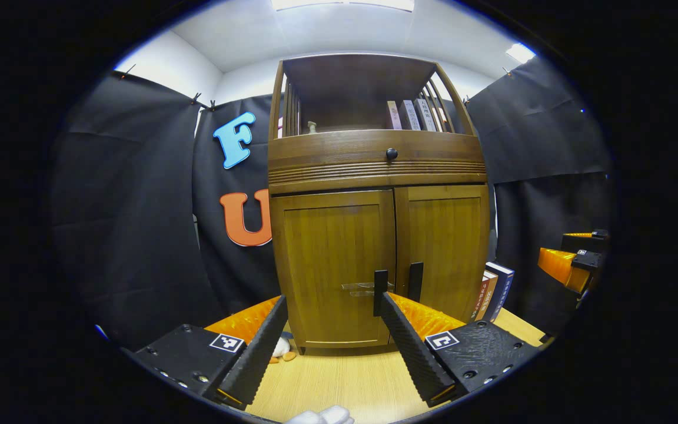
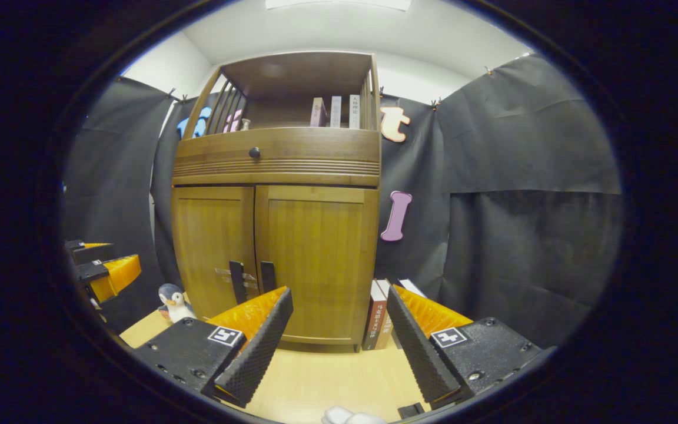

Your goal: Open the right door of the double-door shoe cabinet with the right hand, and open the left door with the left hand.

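Brown wooden double-door shoe cabinet (image 2: 274, 235) stands shut on the light wood table (image 2: 315, 377). Both grippers wide, empty. Right gripper (image 2: 339, 335) should slide left, close on the right door's black vertical handle (image 2: 268, 277), pull along the hinge arc.

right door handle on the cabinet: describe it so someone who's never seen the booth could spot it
Start at the brown wooden cabinet on the light table, with books on its open top shelf. Below the drawer with the round black knob are two closed doors. The right door handle is the black upright bar low on the right door, just right of the centre seam; its twin, the left door handle, sits left of it.
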